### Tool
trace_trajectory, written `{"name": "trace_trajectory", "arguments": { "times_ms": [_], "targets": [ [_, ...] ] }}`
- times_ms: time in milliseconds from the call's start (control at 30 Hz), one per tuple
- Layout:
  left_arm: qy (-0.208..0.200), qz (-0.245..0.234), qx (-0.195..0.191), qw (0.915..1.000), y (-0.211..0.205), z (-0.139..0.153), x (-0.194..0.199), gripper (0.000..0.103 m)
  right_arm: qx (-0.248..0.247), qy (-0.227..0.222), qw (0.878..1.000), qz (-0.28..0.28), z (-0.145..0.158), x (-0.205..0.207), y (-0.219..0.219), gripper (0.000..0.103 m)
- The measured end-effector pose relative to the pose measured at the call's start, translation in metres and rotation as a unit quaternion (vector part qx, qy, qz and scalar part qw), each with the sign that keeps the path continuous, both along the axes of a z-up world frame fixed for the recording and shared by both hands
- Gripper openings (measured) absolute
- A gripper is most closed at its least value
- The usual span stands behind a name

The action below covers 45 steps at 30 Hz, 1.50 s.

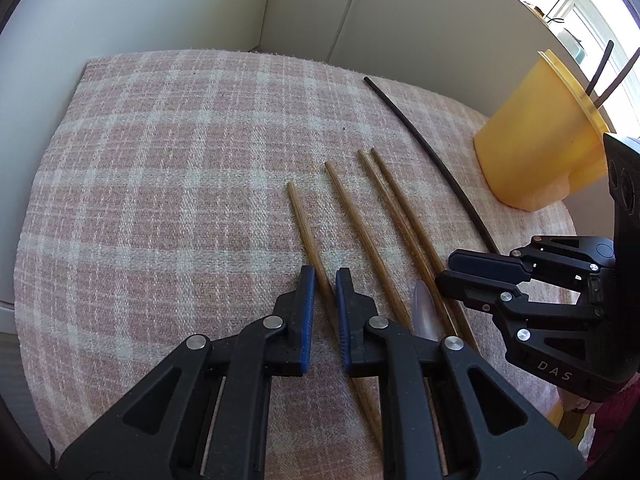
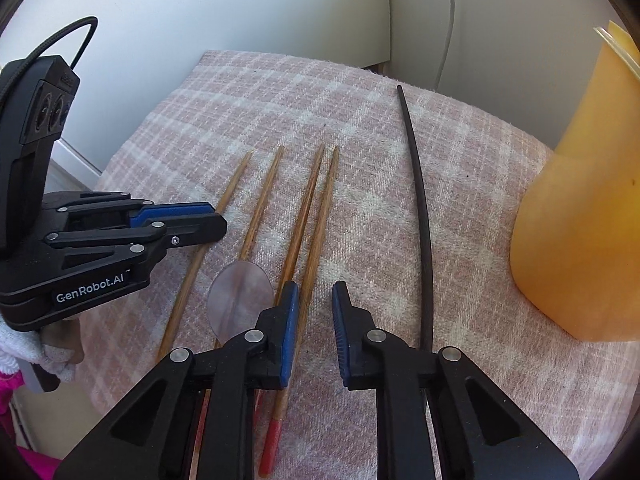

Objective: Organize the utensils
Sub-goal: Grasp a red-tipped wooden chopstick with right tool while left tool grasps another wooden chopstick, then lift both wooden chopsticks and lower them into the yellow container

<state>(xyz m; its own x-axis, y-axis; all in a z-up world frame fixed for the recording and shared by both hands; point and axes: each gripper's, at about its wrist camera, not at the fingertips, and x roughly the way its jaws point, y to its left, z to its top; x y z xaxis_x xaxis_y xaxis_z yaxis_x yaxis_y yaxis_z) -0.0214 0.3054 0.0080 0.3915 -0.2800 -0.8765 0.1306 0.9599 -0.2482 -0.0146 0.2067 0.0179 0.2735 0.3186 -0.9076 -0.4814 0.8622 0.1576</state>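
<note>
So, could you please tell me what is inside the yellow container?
Two dark sticks poke out of the top of the yellow container, leaning right. Its walls hide their lower parts and anything else inside, so the rest cannot be told.

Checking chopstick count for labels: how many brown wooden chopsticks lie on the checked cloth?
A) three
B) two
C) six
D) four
D: four wooden chopsticks lie side by side on the checked cloth, with one black chopstick lying apart nearer the yellow cup.
</note>
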Motion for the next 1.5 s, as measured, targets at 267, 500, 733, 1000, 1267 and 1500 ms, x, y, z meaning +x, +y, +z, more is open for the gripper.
{"name": "trace_trajectory", "arguments": {
  "times_ms": [267,500,733,1000,1267,1500],
  "targets": [
    [0.018,0.011,-0.024,0.9995,0.023,0.006,-0.004,0.011,-0.024,0.007,1.0,0.006,-0.003,0.015,0.016,0.015],
    [0.017,0.028,-0.061,0.9976,0.055,0.017,-0.012,0.005,-0.001,0.024,1.0,-0.015,-0.001,0.019,0.006,0.005],
    [-0.011,0.038,-0.091,0.9951,0.1,0.04,-0.035,0.004,0.028,0.007,0.999,-0.018,0.013,0.005,-0.002,0.005],
    [-0.072,0.03,-0.092,0.9927,0.123,0.09,-0.059,0.004,0.053,-0.048,0.997,-0.023,0.043,-0.015,-0.017,0.005],
    [0.012,0.006,-0.025,0.9996,0.114,0.06,-0.056,0.006,0.051,-0.077,0.996,-0.019,0.057,-0.029,-0.026,0.005],
    [0.068,-0.009,0.01,0.9976,0.118,0.038,-0.053,0.01,0.053,-0.077,0.995,-0.022,0.057,-0.027,-0.029,0.005]
  ]
}}
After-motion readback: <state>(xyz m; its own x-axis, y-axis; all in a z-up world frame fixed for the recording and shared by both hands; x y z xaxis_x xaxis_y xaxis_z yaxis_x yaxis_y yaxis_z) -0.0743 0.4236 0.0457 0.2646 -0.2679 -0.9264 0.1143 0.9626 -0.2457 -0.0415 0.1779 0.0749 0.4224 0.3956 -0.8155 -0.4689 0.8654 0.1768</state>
